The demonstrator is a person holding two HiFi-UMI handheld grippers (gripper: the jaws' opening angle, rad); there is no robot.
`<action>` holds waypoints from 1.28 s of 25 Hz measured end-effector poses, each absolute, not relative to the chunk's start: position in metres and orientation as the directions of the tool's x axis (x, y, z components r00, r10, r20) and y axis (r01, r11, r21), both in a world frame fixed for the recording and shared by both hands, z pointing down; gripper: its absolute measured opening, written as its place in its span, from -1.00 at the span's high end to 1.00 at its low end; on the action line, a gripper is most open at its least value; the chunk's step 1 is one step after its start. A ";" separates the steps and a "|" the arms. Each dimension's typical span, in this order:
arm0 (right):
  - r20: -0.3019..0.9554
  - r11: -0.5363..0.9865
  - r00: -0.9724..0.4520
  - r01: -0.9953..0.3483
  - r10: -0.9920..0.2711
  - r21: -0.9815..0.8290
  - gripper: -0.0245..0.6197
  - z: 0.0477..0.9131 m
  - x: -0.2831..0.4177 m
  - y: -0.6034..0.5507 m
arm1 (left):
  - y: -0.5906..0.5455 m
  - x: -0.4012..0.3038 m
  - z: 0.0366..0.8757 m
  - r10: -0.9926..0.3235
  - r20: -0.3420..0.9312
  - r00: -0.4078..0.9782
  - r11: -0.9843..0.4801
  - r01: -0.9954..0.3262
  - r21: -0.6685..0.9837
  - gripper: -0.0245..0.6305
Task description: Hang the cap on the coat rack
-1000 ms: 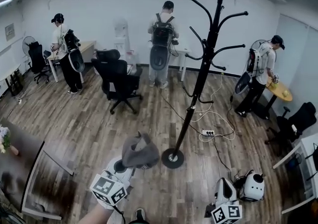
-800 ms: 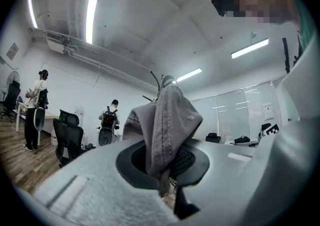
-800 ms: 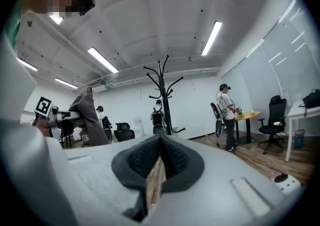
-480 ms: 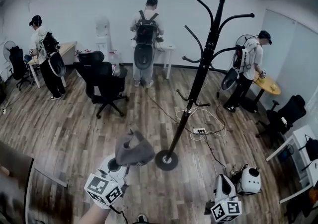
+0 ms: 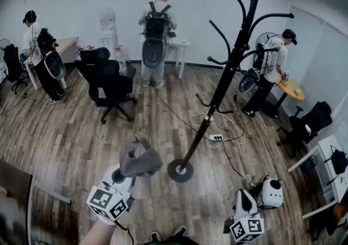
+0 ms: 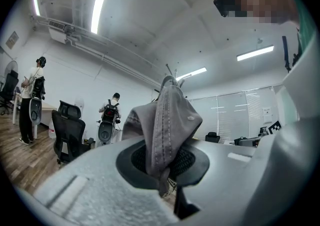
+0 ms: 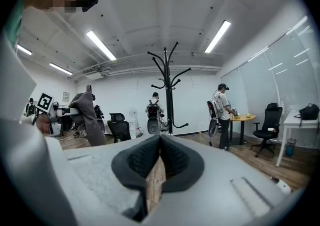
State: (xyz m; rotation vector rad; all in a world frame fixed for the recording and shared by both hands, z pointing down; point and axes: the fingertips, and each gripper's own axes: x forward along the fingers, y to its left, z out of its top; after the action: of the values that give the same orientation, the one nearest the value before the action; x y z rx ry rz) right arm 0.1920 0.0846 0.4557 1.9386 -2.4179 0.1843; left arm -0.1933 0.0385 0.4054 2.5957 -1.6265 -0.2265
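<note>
At the left, the left gripper (image 5: 129, 177) is closed tight on the grey cap (image 5: 140, 158). The cap stands up crumpled from its jaws, above the wooden floor (image 5: 76, 130), near the base of the coat rack (image 5: 229, 73) but apart from it. At the right, the right gripper (image 5: 243, 199) has its jaws together and holds nothing. I judge the cap is picked up; raising it to one of the hooks (image 5: 272, 16) and releasing it there are not yet done.

Black office chair (image 5: 109, 82), power strip (image 5: 216, 138)
</note>
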 end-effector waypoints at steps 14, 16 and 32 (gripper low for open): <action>0.056 0.309 -0.320 -0.940 -0.946 -0.141 0.91 0.468 0.187 -0.029 | -0.027 -0.194 0.382 -0.923 -0.095 0.372 -0.380 -0.921 0.083 0.85; 0.041 0.317 -0.326 -0.938 -0.945 -0.142 0.91 0.465 0.193 -0.053 | -0.045 -0.188 0.370 -0.923 -0.116 0.366 -0.376 -0.924 0.068 0.85; 0.036 0.313 -0.327 -0.927 -0.945 -0.205 0.91 0.470 0.265 -0.160 | -0.147 -0.121 0.350 -0.930 -0.124 0.347 -0.353 -0.935 0.030 0.85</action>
State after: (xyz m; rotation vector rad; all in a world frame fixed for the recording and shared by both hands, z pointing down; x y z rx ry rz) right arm 0.2652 -0.1601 0.4696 1.8719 -2.6174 0.3054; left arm -0.1211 -0.1473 0.3498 2.6155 -1.8123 -0.1892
